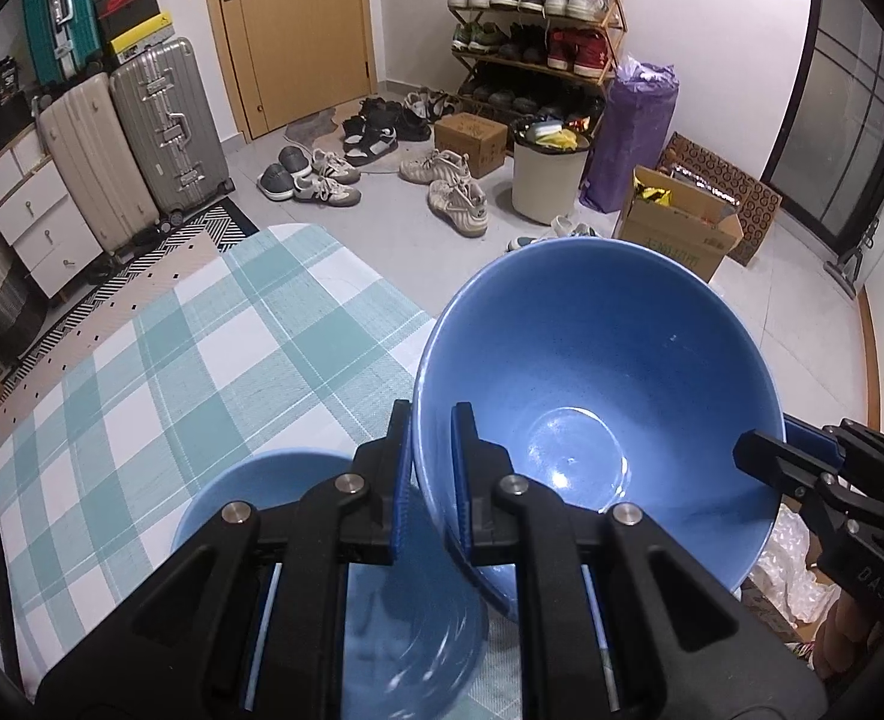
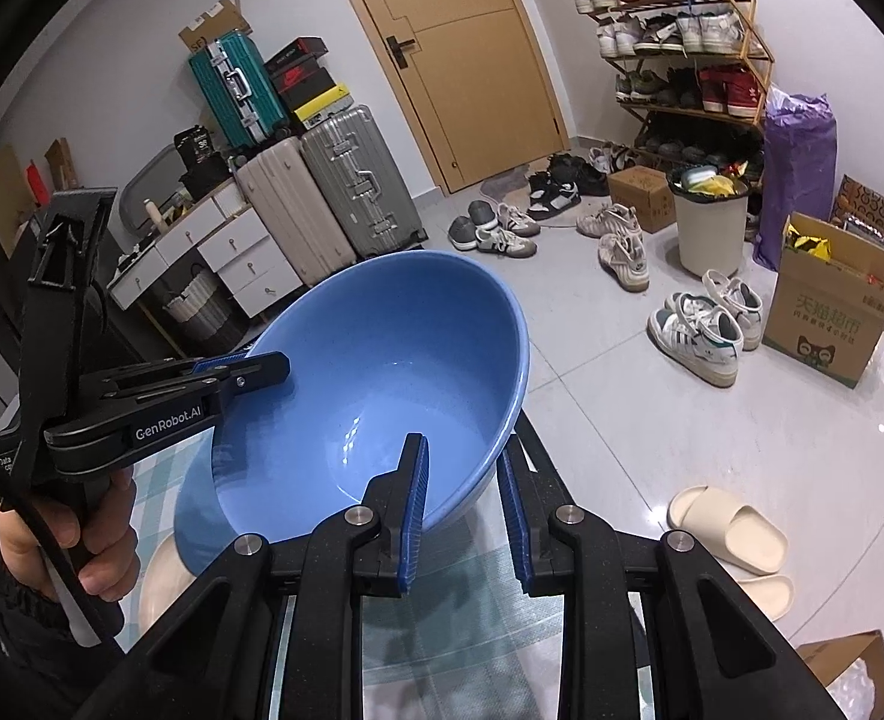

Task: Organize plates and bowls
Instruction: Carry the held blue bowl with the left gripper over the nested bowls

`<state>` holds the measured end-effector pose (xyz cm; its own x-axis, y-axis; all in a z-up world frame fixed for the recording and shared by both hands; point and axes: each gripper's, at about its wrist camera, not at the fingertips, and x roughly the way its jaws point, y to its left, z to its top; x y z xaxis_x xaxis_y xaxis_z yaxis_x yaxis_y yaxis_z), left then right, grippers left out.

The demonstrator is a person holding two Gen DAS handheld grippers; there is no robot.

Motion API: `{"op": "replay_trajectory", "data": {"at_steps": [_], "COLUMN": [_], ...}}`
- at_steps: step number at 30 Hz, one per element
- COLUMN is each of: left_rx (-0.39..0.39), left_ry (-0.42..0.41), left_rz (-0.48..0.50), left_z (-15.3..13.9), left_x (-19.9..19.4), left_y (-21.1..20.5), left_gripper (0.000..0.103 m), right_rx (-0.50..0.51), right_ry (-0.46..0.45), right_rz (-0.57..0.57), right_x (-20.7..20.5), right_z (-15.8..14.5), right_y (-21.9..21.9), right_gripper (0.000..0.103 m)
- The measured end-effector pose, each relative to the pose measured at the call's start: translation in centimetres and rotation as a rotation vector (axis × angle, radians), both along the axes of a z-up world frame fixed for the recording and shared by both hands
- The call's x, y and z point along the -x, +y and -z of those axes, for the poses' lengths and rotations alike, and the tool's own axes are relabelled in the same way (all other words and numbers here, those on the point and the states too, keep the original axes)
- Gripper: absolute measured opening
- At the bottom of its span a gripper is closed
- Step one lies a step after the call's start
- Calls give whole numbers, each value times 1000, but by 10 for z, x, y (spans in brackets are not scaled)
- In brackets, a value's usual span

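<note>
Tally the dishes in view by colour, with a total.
Blue: 2 (lifted bowl, lower bowl)
Cream: 1 (cream dish, mostly hidden)
Total: 3

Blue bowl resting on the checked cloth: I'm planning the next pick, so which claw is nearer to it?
Left. The left claw hangs right above the lower bowl, clamping the lifted bowl by its rim; the right claw grips the opposite rim, farther off.
</note>
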<state>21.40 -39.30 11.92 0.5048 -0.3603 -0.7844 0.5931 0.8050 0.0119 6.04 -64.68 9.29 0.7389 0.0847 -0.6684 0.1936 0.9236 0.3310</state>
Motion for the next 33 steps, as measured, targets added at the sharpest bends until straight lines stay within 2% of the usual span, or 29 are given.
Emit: {"op": "replay_trajectory", "data": {"at_steps": [10,22,33], "left_rx": [56,101,127], "left_ry": [-39,-74,-81], "left_rz": [-29,-81,-166], "left_z": [-38,-68,-71], "left_x": [33,62,70], "left_y": [34,83,142], "left_gripper": [10,10,10], "right_rx": [26,47,52], "right_ry": [-37,-59,-59], "right_rz": [-36,-97,-182], "right_x": [8,10,-7], "right_z": [-24,-38,-40], "right_y": [19,50,91], "right_gripper": [25,25,25]}}
